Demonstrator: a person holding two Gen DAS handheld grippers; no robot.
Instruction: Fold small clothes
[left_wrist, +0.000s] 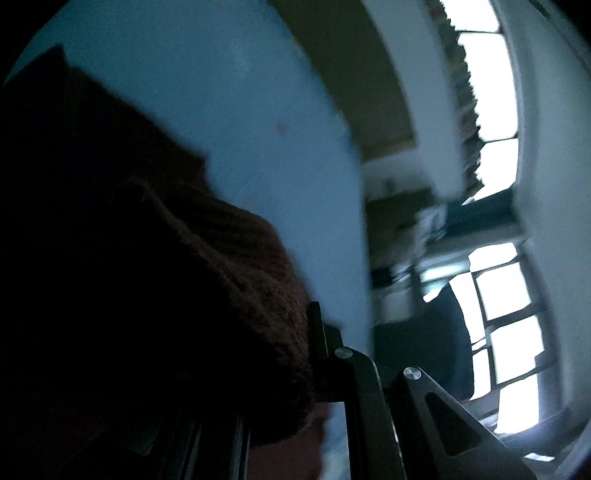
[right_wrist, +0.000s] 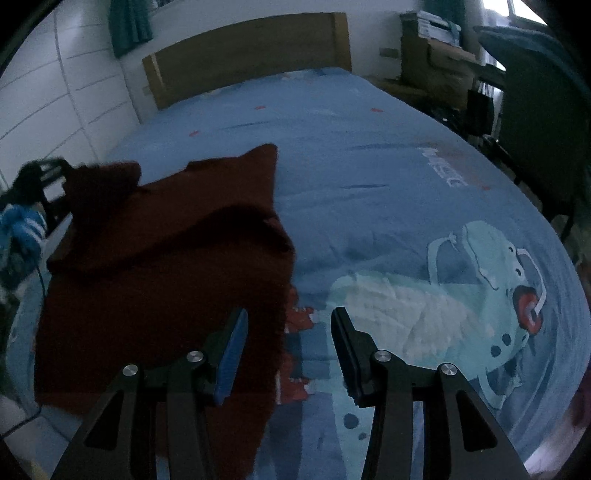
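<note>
A dark red knitted garment (right_wrist: 159, 280) lies on the left part of the blue bed cover (right_wrist: 369, 166), its far left part lifted and folded over. My right gripper (right_wrist: 290, 314) hangs open just above the garment's right edge, with its left finger over the knit, its right finger over the cover and nothing between the pads. At the far left a blurred dark shape, my left gripper (right_wrist: 44, 166), holds up the raised part of the garment. In the left wrist view the knit (left_wrist: 147, 277) drapes over my left gripper (left_wrist: 316, 328), which is shut on it, and hides most of the view.
A wooden headboard (right_wrist: 251, 48) closes the bed's far end, and white cupboard doors (right_wrist: 44, 92) line the left. A dark chair (right_wrist: 535, 110) and stacked boxes (right_wrist: 436, 55) stand on the right. A blue-and-white sleeve (right_wrist: 22, 229) shows by the left edge. Bright windows (left_wrist: 491, 110) fill the left wrist view's right side.
</note>
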